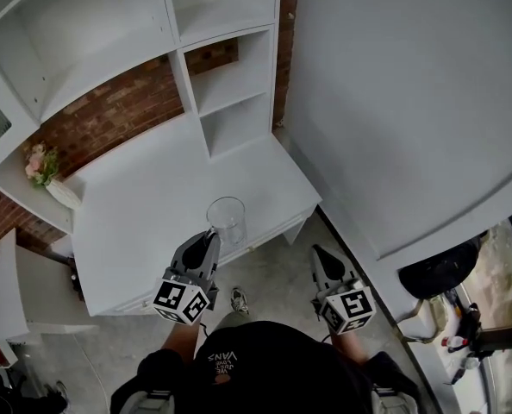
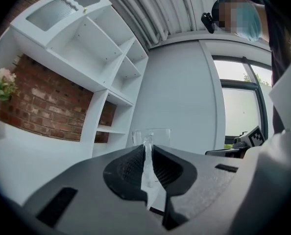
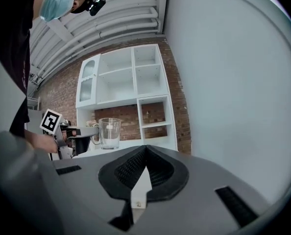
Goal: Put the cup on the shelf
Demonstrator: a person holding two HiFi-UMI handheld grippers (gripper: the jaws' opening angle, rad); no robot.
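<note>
A clear glass cup (image 1: 227, 221) with a handle hangs over the front edge of the white counter (image 1: 144, 205). My left gripper (image 1: 210, 236) is shut on its handle. In the left gripper view the handle runs between the pads and the cup (image 2: 151, 136) stands just past the left gripper's (image 2: 146, 153) tips. The white shelf unit (image 1: 230, 84) with open cubbies rises at the back of the counter. My right gripper (image 1: 316, 254) hangs to the right, off the counter, shut and empty. From the right gripper (image 3: 145, 150) view, the cup (image 3: 109, 133) and left gripper (image 3: 79, 132) show against the shelf unit (image 3: 135, 92).
A vase of pink flowers (image 1: 45, 166) sits at the counter's back left against a brick wall (image 1: 109, 110). A large white curved wall (image 1: 411, 102) fills the right side. Concrete floor (image 1: 273, 274) lies below the counter edge. A window (image 2: 241, 106) shows in the left gripper view.
</note>
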